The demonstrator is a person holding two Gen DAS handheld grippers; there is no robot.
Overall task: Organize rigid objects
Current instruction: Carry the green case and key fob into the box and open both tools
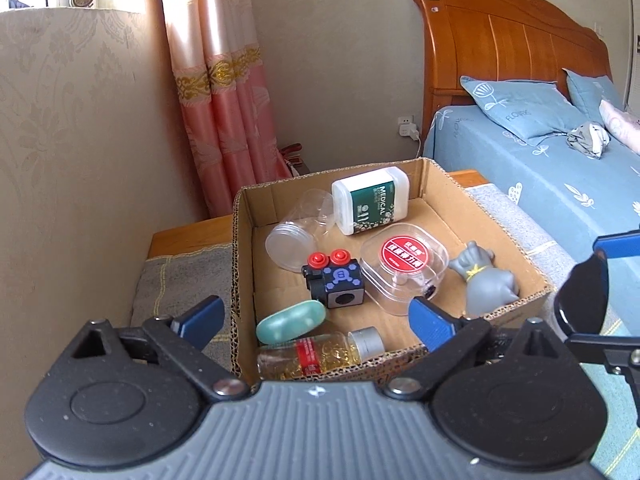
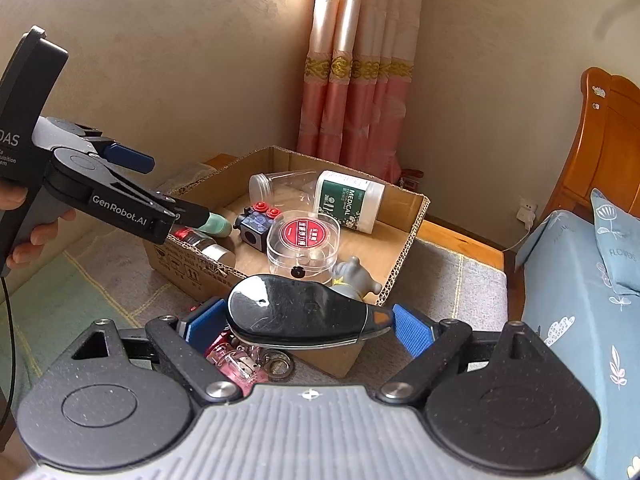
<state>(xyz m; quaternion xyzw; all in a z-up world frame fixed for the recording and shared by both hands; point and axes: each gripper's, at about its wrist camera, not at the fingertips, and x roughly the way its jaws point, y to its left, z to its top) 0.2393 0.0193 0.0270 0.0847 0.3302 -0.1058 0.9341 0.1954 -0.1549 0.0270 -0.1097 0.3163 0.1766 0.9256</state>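
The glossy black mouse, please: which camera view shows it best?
The right wrist view: the black mouse lies whole and close between the right gripper's blue pads. The left wrist view catches only its edge at the right border.

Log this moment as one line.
left tool: open, empty | right tool: holding glossy black mouse | brown cardboard box: part-filled

Left wrist camera looks forward and down over its tool, close above the near-left edge of the cardboard box; right wrist camera faces the same box from its near-right side, sharing box contents, curtain, headboard.
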